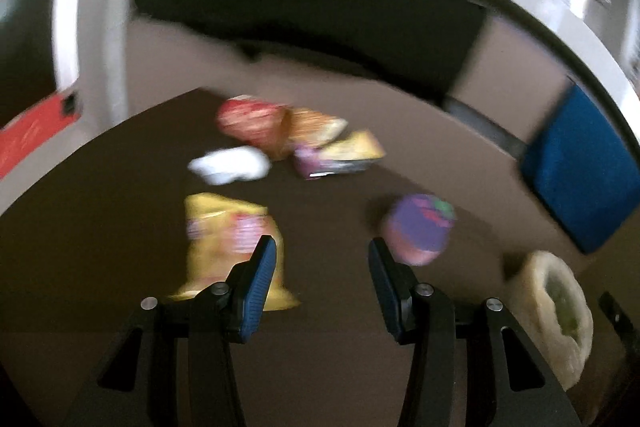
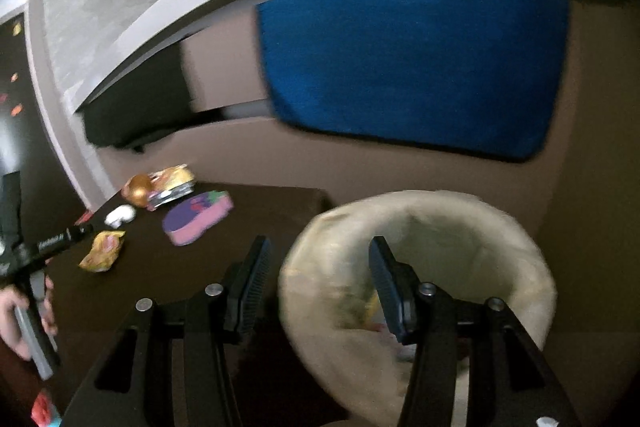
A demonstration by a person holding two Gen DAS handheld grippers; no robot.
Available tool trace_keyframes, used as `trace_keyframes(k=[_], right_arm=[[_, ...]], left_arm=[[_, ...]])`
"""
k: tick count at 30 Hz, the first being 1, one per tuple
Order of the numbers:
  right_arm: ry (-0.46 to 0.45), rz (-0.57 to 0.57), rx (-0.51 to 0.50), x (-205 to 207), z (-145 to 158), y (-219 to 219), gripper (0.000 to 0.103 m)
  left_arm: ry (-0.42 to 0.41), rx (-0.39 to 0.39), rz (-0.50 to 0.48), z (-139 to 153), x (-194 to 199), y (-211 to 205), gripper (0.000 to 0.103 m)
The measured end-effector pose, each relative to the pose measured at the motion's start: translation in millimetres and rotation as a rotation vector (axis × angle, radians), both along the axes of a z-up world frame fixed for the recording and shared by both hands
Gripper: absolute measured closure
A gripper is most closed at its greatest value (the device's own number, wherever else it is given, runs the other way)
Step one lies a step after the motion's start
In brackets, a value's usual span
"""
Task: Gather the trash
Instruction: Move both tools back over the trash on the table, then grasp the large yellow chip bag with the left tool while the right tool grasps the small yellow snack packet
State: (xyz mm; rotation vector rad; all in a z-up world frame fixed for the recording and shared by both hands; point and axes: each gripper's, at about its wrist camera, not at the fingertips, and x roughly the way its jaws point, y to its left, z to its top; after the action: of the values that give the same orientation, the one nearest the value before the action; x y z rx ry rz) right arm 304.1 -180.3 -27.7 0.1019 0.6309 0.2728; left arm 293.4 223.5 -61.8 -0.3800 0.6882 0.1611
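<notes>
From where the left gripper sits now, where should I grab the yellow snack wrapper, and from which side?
Take the yellow snack wrapper at its crumpled upper end, coming down from above. It lies flat on the dark table, so a side approach would slide under nothing. The puckered top looks raised enough for the pads to pinch. The left gripper is open and just to its right; shift left first.

The dark table (image 1: 100,227) holds 5 snack wrappers, 1 white crumpled tissue (image 1: 230,165) and 1 cream bag (image 2: 440,227).
</notes>
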Motion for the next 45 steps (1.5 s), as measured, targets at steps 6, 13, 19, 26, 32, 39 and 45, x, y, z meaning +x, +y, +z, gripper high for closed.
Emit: trace_keyframes(k=[6, 13, 19, 26, 32, 39, 45], right_arm=[[0.033, 0.090, -0.048, 7.1, -12.2, 53.7, 0.054], [0.049, 0.152, -0.116, 7.9, -20.9, 97.8, 0.054], [0.077, 0.169, -0.130, 18.2, -24.3, 122.9, 0.054], [0.125, 0.168, -0.054, 45.3, -15.3, 154.4, 0.054], [0.046, 0.219, -0.085, 78.9, 0.3, 234.3, 0.054], [0.075, 0.314, -0.133, 131.6, -24.4, 340.0, 0.055], [0.134, 0.125, -0.153, 168.9, -48.8, 334.8, 0.056]], left_arm=[[0.096, -0.053, 0.036, -34.0, -4.3, 45.8, 0.054], [0.155, -0.149, 0.025, -55.0, 18.4, 52.1, 0.055], [0.150, -0.098, 0.008, -56.5, 28.2, 49.7, 0.083], [0.061, -0.040, -0.035, -21.9, 4.4, 75.2, 0.085], [-0.111, 0.061, 0.071, 22.9, -56.8, 128.1, 0.085], [-0.107, 0.007, 0.085, 2.3, -91.6, 168.6, 0.085], [-0.067, -0.068, 0.070, -23.3, -88.0, 185.9, 0.085]])
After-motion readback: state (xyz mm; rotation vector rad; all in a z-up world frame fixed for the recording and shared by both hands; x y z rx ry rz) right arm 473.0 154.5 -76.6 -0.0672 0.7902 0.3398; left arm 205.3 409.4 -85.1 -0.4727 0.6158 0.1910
